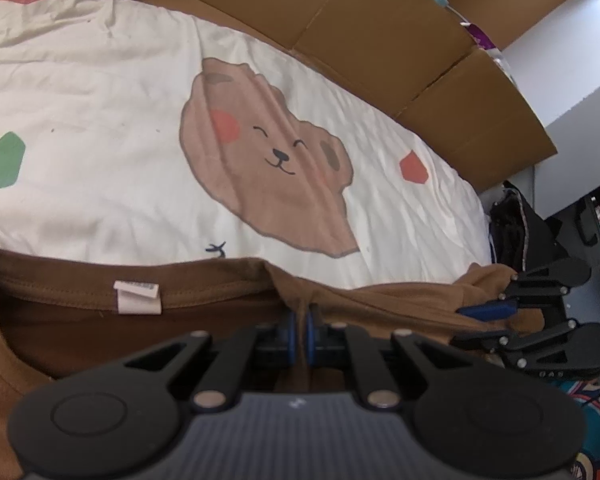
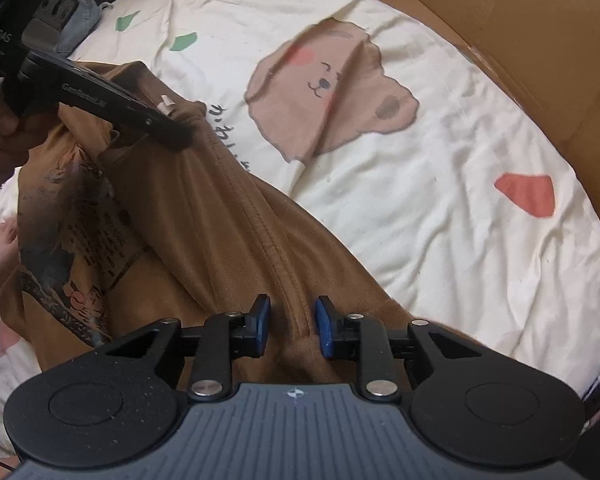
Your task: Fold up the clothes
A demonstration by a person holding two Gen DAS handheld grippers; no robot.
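Note:
A brown T-shirt (image 1: 80, 332) with a white neck label (image 1: 138, 298) lies rumpled on the bed sheet (image 1: 100, 80). My left gripper (image 1: 302, 316) is shut on a fold of its collar edge. In the right wrist view the same left gripper (image 2: 178, 134) pinches the collar beside the label (image 2: 166, 104), held by a person's hand (image 2: 0, 120). The shirt (image 2: 220, 220) shows a dark print on its left part. My right gripper (image 2: 292, 324) stands open over a stitched seam ridge, blue pads (image 2: 262, 320) apart from the cloth. From the left wrist view, the right gripper (image 1: 484, 326) sits at the shirt's right end.
The sheet (image 2: 440, 160) is cream with a bear print and coloured patches. Brown cardboard (image 1: 380, 40) (image 2: 540, 20) borders its far side. Dark clothing (image 1: 512, 220) is heaped past the bed's right end, and a grey garment (image 2: 84, 16) lies at the upper left.

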